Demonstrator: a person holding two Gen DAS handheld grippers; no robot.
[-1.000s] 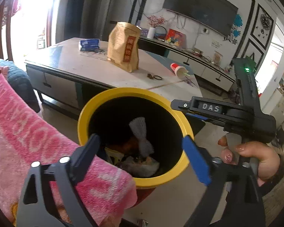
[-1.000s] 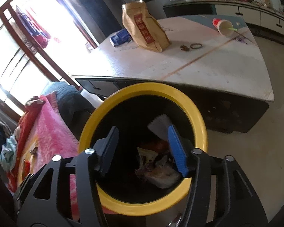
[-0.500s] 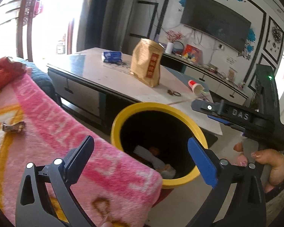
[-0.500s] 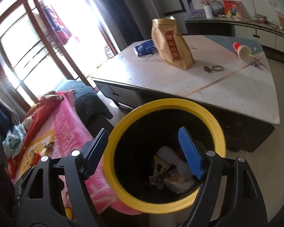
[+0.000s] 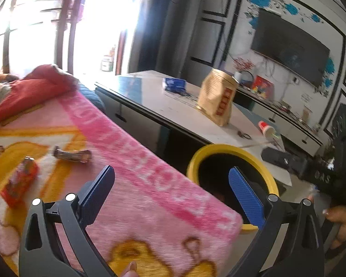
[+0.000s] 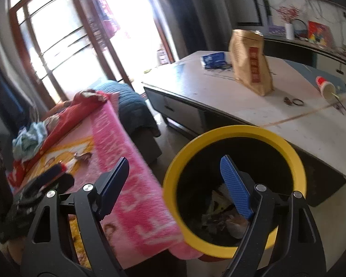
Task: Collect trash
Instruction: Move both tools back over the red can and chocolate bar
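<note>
The right gripper [image 6: 174, 180] has just been spreading its jaws and hangs released with nothing between them, over the near rim of the yellow-rimmed round black bin [image 6: 297, 159], where crumpled trash [image 6: 221, 217] lies. The left gripper [image 5: 170, 187], also released and empty, hovers over the pink plush blanket [image 5: 150, 180] beside the bin, with a brown foil wrapper [image 5: 72, 155] and a red wrapper [image 5: 19, 182] lying on the blanket farther from the bin.

Sunlit window [image 6: 64, 46], wall-mounted television [image 5: 288, 53]

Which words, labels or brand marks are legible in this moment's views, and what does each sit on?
"DAS": seen upside down on the black right gripper's body, left wrist view.
Red label on the tan paper bag: characters too blurred to read.
Blue packet on the pale low table: print too small.
Red-and-white cup: nothing legible.
</note>
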